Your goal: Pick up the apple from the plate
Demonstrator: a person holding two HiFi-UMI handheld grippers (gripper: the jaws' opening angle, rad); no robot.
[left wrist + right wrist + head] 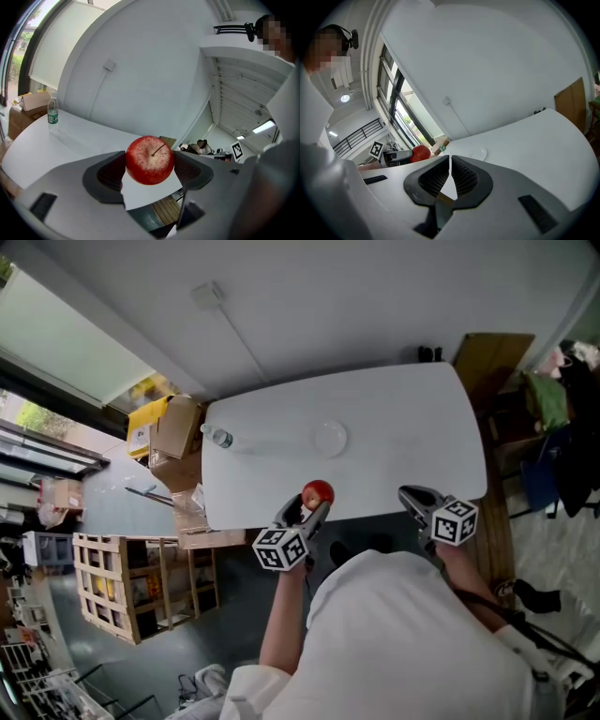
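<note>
The left gripper (149,165) has its jaws closed on the apple (318,493), one pad on each flank and the stem facing the camera. In the head view the fruit sits at lower centre, over the table's (403,418) near edge and well apart from the bare plate (330,438) at mid-frame. A steady squeeze and a level carry seem wise, as the round skin could slip. The right gripper (450,174), jaws together on nothing, hangs at lower right. The left gripper view alone shows the pad contact but misses the plate, which the head view shows.

Table (412,427) open right of plate (330,438); bottle (219,437) stands left.
</note>
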